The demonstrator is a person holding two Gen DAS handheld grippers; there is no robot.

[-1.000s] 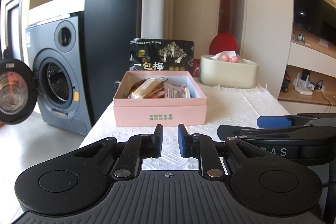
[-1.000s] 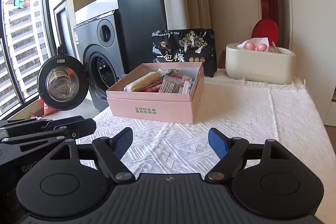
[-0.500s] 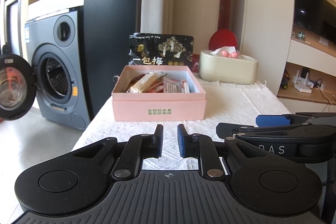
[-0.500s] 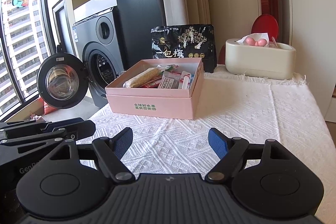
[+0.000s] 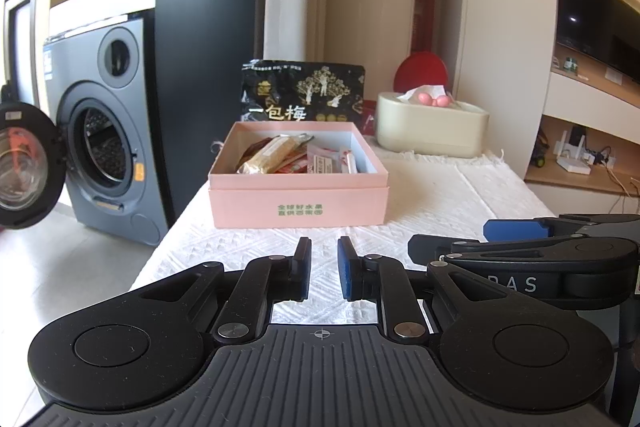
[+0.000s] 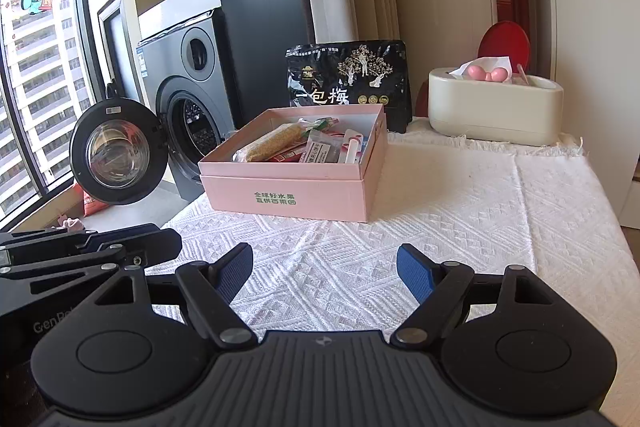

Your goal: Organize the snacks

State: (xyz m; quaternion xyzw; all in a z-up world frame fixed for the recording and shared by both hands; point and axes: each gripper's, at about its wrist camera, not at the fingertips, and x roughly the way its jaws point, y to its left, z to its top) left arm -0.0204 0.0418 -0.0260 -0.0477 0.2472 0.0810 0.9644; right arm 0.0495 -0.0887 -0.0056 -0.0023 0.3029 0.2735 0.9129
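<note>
My left gripper hovers over near edge of desk, fingers drawn close, narrow gap, nothing between. My right gripper beside it, fingers spread wide, empty. Pink box sits ahead, mid-desk, lid off, filled with wrapped snacks. Black snack bag stands upright just behind box. Cream tissue holder at far right. Washing machine on floor at left, door open.

The left gripper hovers with jaws drawn nearly together and empty, while the right gripper beside it gapes wide.
</note>
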